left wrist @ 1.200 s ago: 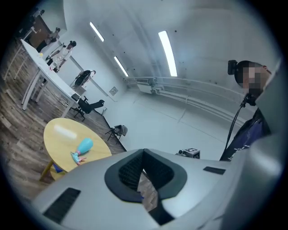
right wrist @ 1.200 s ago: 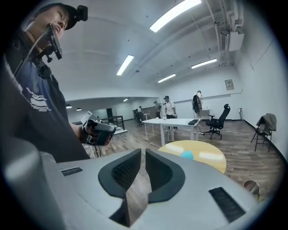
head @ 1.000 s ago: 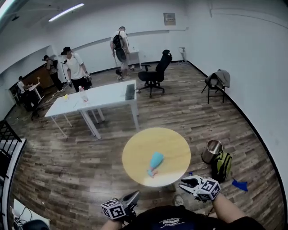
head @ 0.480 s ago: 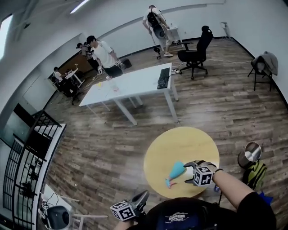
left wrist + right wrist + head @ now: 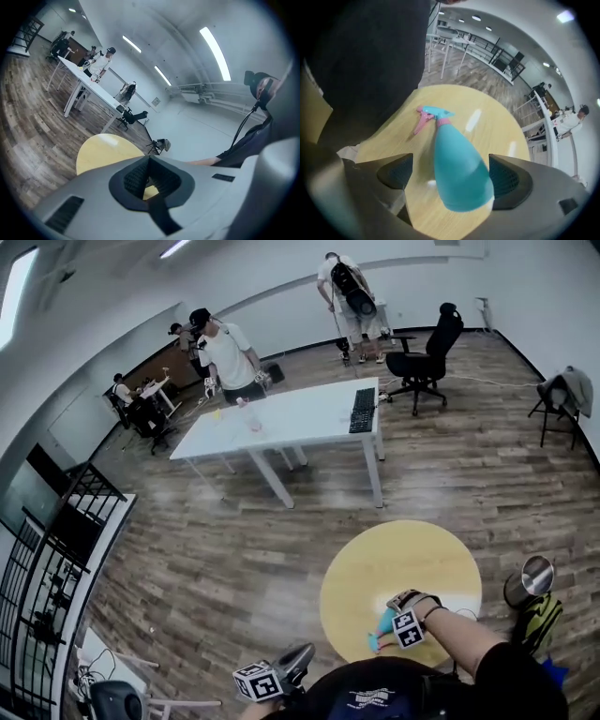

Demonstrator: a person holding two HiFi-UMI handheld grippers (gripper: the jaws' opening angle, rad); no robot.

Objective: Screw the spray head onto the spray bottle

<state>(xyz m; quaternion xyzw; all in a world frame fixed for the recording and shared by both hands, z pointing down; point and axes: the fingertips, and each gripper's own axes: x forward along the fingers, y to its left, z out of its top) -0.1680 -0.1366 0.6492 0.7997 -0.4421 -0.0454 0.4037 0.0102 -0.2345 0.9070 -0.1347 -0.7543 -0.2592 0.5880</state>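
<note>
Here, the teal spray bottle (image 5: 459,159) lies flat on the yellow table (image 5: 501,122), base between the nearer right gripper (image 5: 451,176)'s opening jaws, spray head (image 5: 424,119) pointing away; the left gripper (image 5: 150,180), off the table, is pressed shut.

1. We see the spray bottle (image 5: 457,154) lying on its side on the near part of the round surface (image 5: 412,554).
2. Its spray head (image 5: 427,115) points near and left, towards us.
3. The right claw (image 5: 451,176) has its jaws opening, with the bottle's far end between them.
4. A metal cup (image 5: 531,579) stands on the floor just right of the round surface.
5. Far and left stands a long surface (image 5: 281,423), with a keyboard (image 5: 363,410) on its right end.
</note>
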